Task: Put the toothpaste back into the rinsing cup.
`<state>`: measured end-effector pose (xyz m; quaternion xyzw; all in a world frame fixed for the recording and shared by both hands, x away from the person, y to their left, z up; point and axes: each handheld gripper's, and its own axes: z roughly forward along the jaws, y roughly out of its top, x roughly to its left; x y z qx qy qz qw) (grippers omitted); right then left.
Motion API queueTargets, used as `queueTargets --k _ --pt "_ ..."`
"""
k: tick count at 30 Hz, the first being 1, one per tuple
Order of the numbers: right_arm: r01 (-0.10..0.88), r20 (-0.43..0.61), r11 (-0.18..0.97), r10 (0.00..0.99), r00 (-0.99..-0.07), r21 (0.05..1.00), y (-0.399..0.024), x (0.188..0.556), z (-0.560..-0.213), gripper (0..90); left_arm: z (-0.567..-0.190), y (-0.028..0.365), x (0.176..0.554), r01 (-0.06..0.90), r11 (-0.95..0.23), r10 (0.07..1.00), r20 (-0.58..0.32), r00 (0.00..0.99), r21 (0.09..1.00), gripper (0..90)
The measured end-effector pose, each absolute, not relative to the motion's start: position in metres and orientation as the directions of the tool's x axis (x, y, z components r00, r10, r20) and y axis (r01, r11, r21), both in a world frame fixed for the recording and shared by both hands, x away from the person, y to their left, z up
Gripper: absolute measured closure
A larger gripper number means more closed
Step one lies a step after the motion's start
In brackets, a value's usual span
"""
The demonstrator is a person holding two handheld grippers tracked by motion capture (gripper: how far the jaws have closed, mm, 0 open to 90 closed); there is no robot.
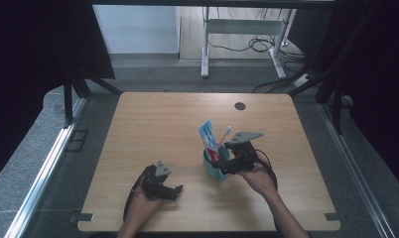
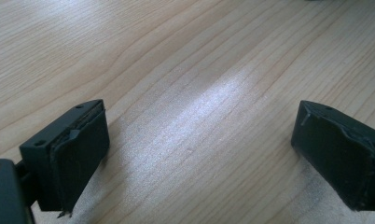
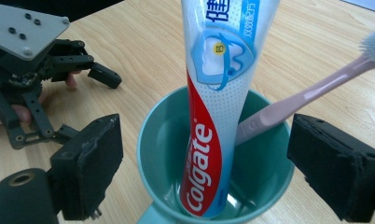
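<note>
Black jaws of my right gripper (image 3: pixel 202 172) stood wide around the teal cup (image 3: pixel 157 140), gripping nothing. Toothpaste tube (image 3: pixel 218 93) and pink toothbrush (image 3: pixel 288 102), leaning toward two o'clock, already stood inside. My left gripper (image 1: pixel 164 184) rested wide open at eight o'clock on the table (image 1: pixel 153 119), so I judged only withdrawing remained.

A rectangular desk of pale wood grain with rounded corners (image 1: pixel 153 119) stands in the middle of the room, a small dark round cap (image 1: pixel 240 106) set into its top near the far edge. Soft light falls from above and leaves a pale sheen on the wood. Around it lies a grey speckled carpet floor (image 1: pixel 33 148), crossed on the left by a slanting silver metal rail (image 1: pixel 43 173). Black curtains (image 1: pixel 33 49) hang at both sides. Beyond the desk a white wall panel (image 1: pixel 135 29) stands beside a white metal-framed table (image 1: pixel 247 27), with black cables (image 1: pixel 259 45) looped on the floor beneath it.
</note>
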<state>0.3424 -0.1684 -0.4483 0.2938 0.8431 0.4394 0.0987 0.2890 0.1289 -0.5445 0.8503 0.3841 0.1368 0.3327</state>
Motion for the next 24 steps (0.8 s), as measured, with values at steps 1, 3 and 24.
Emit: queueTargets --k 1,3,24 --pt "0.41 0.091 0.445 0.582 -0.808 0.796 -0.169 0.342 -0.448 8.6 -0.545 0.129 0.289 0.562 -0.484 0.744 -0.023 0.668 0.671 4.0" --pt "0.41 0.087 0.453 0.58 -0.81 0.792 -0.171 0.34 -0.447 7.4 -0.544 0.129 0.289 0.562 -0.483 0.744 -0.023 0.668 0.671 4.0" --pt "0.406 0.021 0.511 0.603 -0.797 0.757 -0.195 0.328 -0.447 0.0 -0.545 0.129 0.289 0.562 -0.483 0.744 -0.023 0.668 0.672 4.0"
